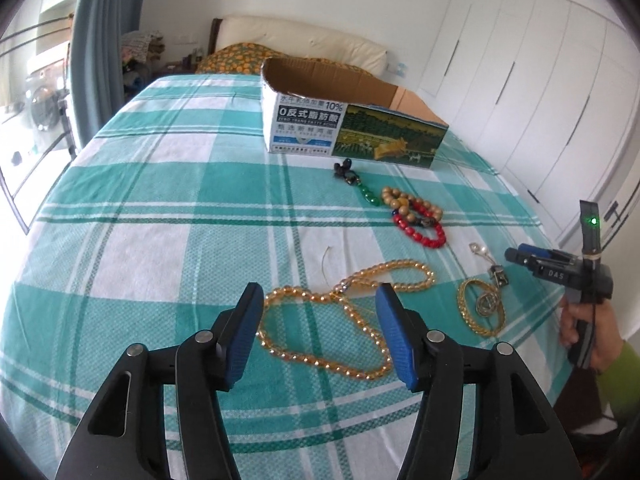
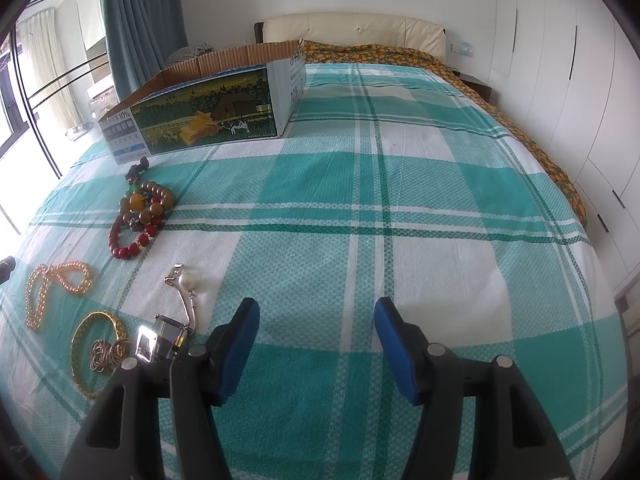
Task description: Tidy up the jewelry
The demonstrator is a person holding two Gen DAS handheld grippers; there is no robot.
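Amber bead necklace (image 1: pixel 340 320) lies just ahead of the left hand-held gripper (image 1: pixel 318 334), whose jaws gape empty; it should pinch one strand squarely before lifting.

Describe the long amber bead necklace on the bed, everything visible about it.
The amber bead necklace is one long strand of small, round, translucent golden-yellow beads, looking like glass or resin. It lies flat and loose on the green-and-white checked bedsheet, curled into irregular loops, with a small metal fitting where the strands meet near the middle. In the left wrist view it sits in front of the open left gripper, whose pads do not touch it. The gold bangle lies apart, to its right.
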